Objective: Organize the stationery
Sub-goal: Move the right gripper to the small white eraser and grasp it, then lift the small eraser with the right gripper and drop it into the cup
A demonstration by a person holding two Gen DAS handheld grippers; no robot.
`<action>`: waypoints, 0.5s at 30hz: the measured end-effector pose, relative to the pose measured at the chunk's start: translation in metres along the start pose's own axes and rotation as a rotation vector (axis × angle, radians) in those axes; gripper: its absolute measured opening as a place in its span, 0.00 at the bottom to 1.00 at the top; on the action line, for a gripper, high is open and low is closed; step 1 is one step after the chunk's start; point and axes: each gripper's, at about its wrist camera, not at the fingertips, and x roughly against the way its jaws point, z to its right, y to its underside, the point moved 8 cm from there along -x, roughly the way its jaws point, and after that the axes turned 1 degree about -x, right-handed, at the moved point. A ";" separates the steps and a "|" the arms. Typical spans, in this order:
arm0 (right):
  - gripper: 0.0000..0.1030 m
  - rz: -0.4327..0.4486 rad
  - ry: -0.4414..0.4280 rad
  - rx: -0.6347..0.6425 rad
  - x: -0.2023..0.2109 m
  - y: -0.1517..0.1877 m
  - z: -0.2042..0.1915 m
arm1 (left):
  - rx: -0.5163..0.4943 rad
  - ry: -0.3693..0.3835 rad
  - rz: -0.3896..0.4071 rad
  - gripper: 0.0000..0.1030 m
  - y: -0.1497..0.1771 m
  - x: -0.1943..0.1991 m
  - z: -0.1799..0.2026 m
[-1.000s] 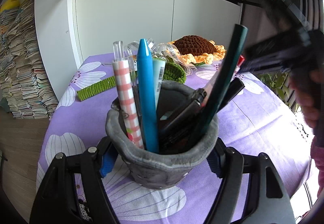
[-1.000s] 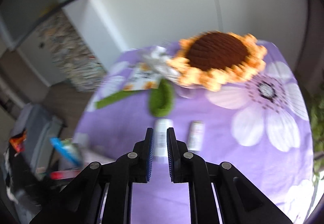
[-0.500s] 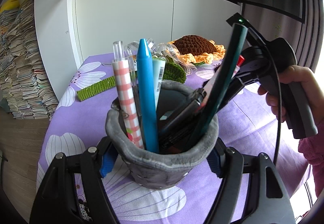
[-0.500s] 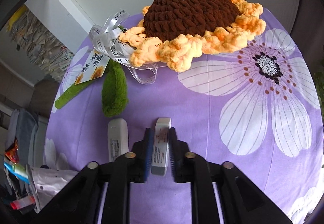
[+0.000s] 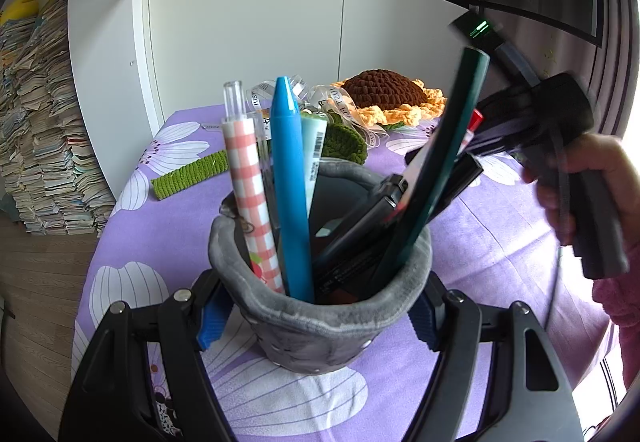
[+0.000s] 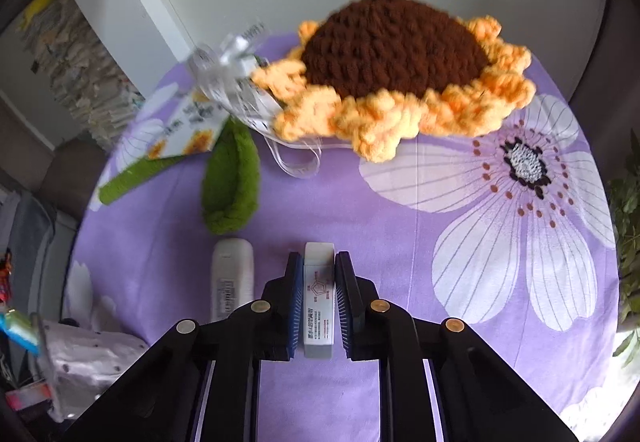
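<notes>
In the left wrist view, the left claw clamps a grey felt pen cup standing on the purple flowered table, with a checked pen, a blue crayon and a dark green pencil upright in it; to the right a hand holds the right claw's handle. In the right wrist view, the right claw has just been closing and its blue pads now press both sides of a white eraser lying on the table. A second white eraser lies just left of it, near a green crochet leaf and below a crochet sunflower.
</notes>
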 end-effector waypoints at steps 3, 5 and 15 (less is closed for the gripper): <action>0.17 0.070 -0.057 0.010 0.033 0.003 -0.007 | 0.000 0.000 0.000 0.71 0.000 0.000 0.000; 0.17 0.120 -0.085 0.032 0.056 0.006 -0.015 | 0.000 0.000 0.000 0.71 0.000 0.000 0.000; 0.17 0.308 -0.278 0.168 0.153 0.022 -0.078 | -0.003 -0.004 0.000 0.71 0.000 0.001 -0.001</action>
